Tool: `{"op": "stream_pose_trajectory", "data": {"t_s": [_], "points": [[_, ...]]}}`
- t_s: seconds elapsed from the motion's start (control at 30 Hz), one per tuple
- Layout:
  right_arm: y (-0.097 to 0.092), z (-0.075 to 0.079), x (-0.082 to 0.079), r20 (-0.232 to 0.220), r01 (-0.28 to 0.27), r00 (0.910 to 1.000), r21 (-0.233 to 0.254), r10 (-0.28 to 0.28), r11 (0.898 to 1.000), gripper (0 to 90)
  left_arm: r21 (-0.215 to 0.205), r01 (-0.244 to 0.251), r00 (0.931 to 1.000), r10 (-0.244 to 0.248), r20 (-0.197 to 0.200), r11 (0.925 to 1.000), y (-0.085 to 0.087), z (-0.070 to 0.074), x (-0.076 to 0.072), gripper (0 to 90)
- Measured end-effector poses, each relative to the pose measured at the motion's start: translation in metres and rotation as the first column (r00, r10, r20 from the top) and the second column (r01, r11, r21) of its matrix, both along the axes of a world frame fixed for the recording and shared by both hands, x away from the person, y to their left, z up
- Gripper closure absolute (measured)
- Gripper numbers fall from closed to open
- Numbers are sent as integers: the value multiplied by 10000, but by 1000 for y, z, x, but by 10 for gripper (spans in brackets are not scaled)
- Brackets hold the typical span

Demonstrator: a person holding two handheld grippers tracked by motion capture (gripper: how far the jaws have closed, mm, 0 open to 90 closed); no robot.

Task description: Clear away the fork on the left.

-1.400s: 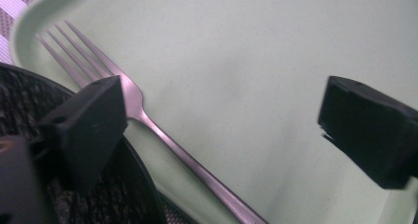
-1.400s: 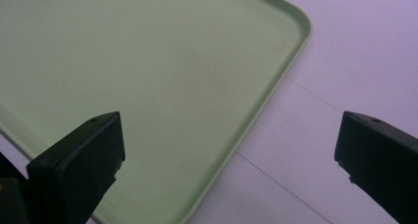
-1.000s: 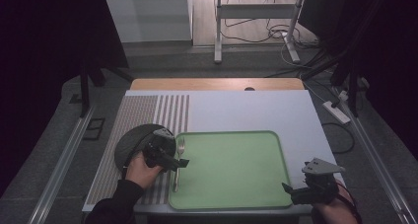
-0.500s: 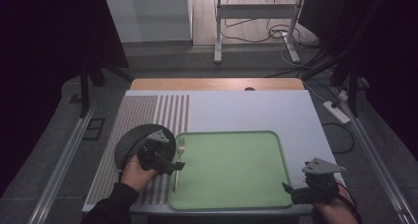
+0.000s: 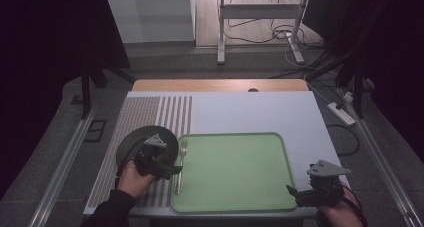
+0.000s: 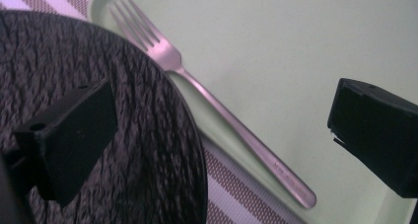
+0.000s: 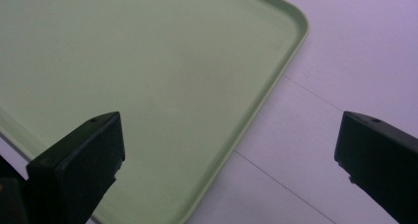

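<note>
Hovering my left gripper (image 5: 167, 169), jaws wide, over the slim silver metal fork (image 6: 207, 93) lying along the left edge of the pale green plastic tray (image 5: 240, 207), beside the dark round woven mat (image 6: 123, 135); closing squarely across its handle seems best. Right gripper (image 5: 302, 194) waits wide at the tray's corner.

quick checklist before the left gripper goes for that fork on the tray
1. Left gripper open: ok, jaws stand wide apart in the left gripper view.
2. Fork free to grasp: ok, it lies along the green tray's left edge, nothing on top.
3. Handle between the jaws: ok in the left gripper view, though height above it cannot tell.
4. Dark round mat clear of the fork: not ok, its edge sits right beside the tines and neck; overlap cannot tell.
5. Right gripper out of the way: ok, open at the tray's far right corner.
</note>
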State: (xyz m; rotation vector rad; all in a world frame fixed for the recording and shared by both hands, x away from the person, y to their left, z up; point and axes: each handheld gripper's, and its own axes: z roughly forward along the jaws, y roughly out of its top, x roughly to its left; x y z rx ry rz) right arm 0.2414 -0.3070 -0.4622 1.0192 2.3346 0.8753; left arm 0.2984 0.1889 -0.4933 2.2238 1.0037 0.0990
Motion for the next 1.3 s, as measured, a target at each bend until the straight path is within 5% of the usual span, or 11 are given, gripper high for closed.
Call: {"op": "stream_pose_trajectory", "data": {"t_s": [0.87,1.3], "points": [[-2,1,1,-72,181,9998,232,-179,9996,0,142,-660,9975,663,-240,9977,30,-5,-25,0],[-3,1,1,-81,292,9995,299,-290,9991,0,80,-1048,9944,1047,105,9945,45,-1,-42,0]]}}
